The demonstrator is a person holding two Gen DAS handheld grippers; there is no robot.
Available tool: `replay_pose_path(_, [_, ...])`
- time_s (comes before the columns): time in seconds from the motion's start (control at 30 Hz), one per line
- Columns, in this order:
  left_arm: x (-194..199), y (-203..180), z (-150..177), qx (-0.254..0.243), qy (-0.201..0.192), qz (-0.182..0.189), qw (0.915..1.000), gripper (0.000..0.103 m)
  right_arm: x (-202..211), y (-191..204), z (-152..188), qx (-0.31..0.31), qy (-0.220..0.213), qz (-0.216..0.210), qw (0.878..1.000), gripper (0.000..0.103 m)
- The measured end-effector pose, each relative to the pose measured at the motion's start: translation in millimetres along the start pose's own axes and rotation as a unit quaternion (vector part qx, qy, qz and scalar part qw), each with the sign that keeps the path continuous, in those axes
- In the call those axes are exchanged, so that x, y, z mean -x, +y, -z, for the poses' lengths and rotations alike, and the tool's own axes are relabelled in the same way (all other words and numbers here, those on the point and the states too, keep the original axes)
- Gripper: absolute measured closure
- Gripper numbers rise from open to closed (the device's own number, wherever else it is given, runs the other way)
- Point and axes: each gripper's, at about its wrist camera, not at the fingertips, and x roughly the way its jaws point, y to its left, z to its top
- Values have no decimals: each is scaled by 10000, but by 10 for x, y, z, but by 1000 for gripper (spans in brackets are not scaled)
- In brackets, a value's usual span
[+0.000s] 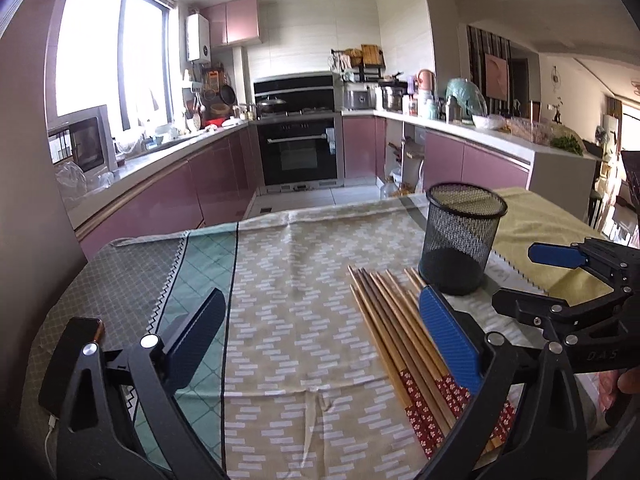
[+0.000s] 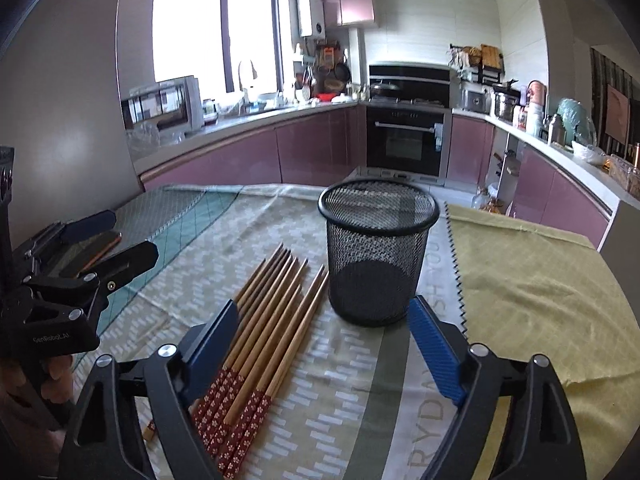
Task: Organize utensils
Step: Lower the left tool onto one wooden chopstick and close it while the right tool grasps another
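Observation:
Several wooden chopsticks [image 1: 394, 312] with red flowered ends lie side by side on the patterned tablecloth [image 1: 296, 280]; the right wrist view shows the chopsticks [image 2: 272, 312] too. A black mesh cup [image 1: 462, 236] stands upright and empty just behind their tips, and this cup [image 2: 378, 248] fills the middle of the right wrist view. My left gripper [image 1: 324, 320] is open above the cloth, its right pad [image 1: 450, 338] over the chopsticks. My right gripper [image 2: 324, 326] is open, hovering over the chopsticks in front of the cup. Neither holds anything.
A phone [image 1: 74, 356] with a cable lies at the table's left edge. A yellow-green cloth [image 2: 532, 288] covers the table's right side. Beyond the table's far edge are kitchen counters, pink cabinets and an oven [image 1: 298, 152].

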Motion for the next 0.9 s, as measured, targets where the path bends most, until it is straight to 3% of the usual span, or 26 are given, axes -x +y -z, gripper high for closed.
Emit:
replay_pose_path(0.1, [-210,-10,63,-95,522,138,9985,22,-202,3,39,-14,485,-79,9988,40])
replay_pose_path(0.17, [-345,-13,111,-117,855,281,9959,24,-302,-15,82,-41,694,-133,9975,45])
replay_pose_path(0.23, [-452,-36,162,-177,1078,337,9934,26,-356,-21,88,-73,811,-191,9965,58])
replay_pose_path(0.57, [-732,-217,253,-457,1638,599,9836,36,-529,-8,68,-37,1201,-315,9923,65])
replay_pose_path(0.9, [-909,-176,258,-327,1922,874,9769,51,-663,30,-9,200,1320,-220,9908,67])
